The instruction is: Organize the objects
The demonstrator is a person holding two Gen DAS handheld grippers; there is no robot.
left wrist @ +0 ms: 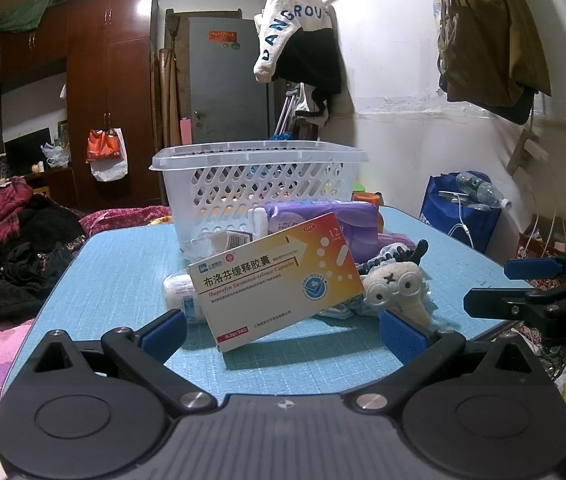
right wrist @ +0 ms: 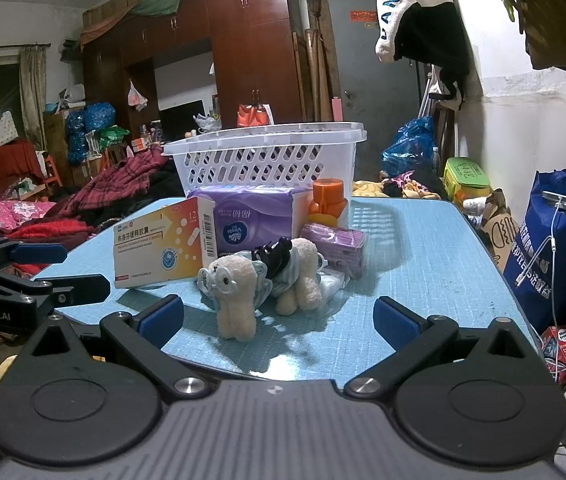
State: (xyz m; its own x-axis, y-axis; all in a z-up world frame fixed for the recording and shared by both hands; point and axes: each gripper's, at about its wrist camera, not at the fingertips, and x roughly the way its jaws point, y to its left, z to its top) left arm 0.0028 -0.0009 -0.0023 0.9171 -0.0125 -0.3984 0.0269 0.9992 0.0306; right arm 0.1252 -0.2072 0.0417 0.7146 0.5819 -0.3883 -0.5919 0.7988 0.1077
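Observation:
A white slotted basket [left wrist: 259,176] [right wrist: 271,160] stands at the back of the blue table [left wrist: 123,264] [right wrist: 423,264]. In front of it lies a pile: an ibuprofen box [left wrist: 279,280] [right wrist: 159,244], a purple tissue pack [left wrist: 323,220] [right wrist: 255,220], a cream plush toy [left wrist: 399,292] [right wrist: 239,296], an orange bottle [right wrist: 327,200], a small purple box [right wrist: 339,244] and a white roll [left wrist: 181,294]. My left gripper [left wrist: 283,334] is open, just short of the ibuprofen box. My right gripper [right wrist: 279,320] is open, just short of the plush toy.
Each gripper shows at the edge of the other's view, the right one [left wrist: 523,284] and the left one [right wrist: 43,272]. A bed with heaped clothes [left wrist: 15,248] lies left of the table. A blue bag [right wrist: 559,248] and cables stand to the right by the wall.

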